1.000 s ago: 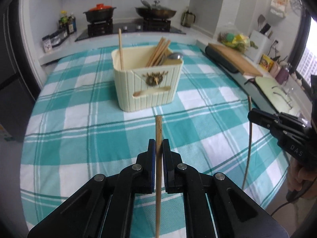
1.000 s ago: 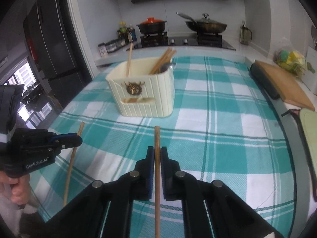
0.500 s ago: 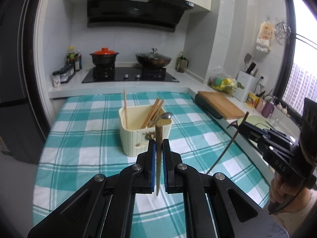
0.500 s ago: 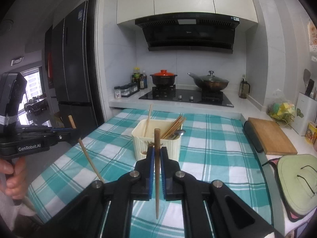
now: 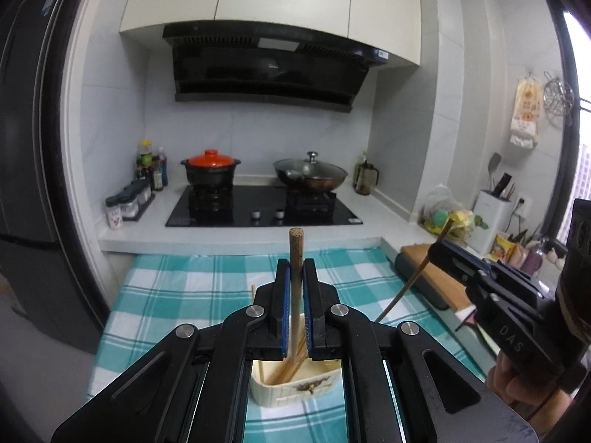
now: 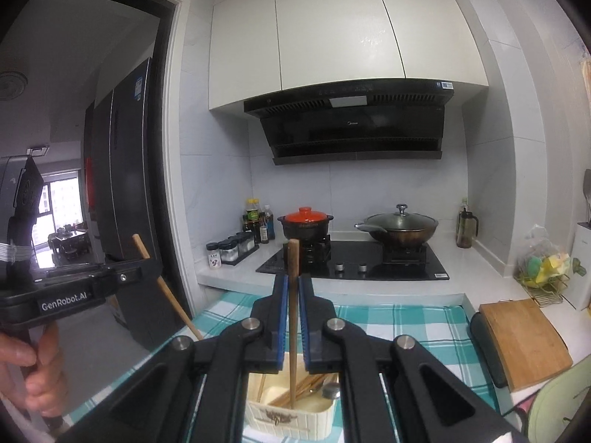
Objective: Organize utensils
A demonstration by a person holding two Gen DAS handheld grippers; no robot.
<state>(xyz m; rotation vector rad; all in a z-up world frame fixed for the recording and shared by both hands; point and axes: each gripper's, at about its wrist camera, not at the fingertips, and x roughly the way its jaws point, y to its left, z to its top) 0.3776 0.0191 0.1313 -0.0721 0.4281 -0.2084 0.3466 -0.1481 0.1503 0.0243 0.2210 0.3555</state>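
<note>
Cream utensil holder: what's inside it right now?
The cream utensil holder holds several wooden chopsticks leaning together, one separate stick at its left, and a metal spoon. Its bottom and far side are hidden by the right gripper.

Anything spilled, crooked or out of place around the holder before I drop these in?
Nothing stands out. Each gripper holds one chopstick upright over the cream utensil holder, which stands level on the checked cloth with chopsticks and a spoon inside.

Between each claw's matt black plastic fingers [image 5: 280,317] stands a matt wooden chopstick [image 5: 296,258]; below, a ribbed cream plastic holder [image 6: 291,419] on checked cloth [image 5: 177,295].
</note>
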